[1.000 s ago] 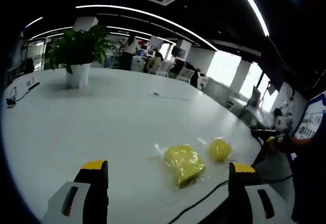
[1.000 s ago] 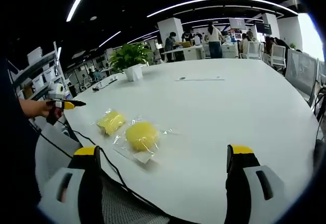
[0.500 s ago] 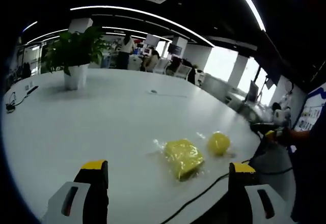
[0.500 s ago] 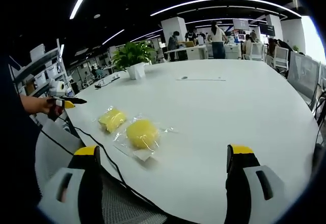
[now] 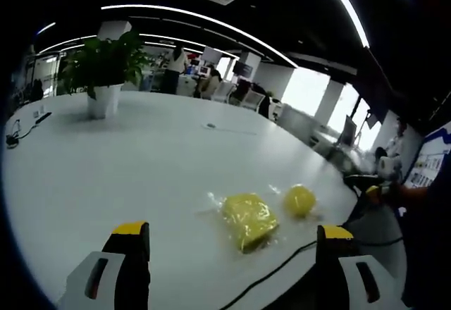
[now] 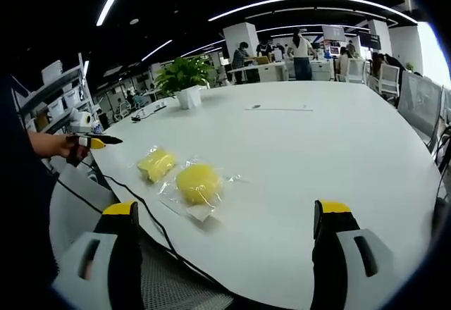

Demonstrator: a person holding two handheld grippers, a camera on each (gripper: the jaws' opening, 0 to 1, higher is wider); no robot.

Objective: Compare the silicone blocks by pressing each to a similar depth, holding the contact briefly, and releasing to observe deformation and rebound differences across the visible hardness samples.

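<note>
Little has changed: both cameras have only drifted, and the blocks lie where they were.

Left gripper view: the left gripper [image 5: 229,268] hangs wide and empty above the white table [image 5: 127,155]; the square yellow block [image 5: 248,218] in clear wrap lies just beyond, with the round yellow block [image 5: 299,200] beside it to the right. A black cable [image 5: 282,268] runs near; a descending jaw could snag it.

Right gripper view: the right gripper [image 6: 229,257] is wide and empty, with the round block nearest at centre-left. Loose wrap could slide under pressure. No writing is readable.
</note>
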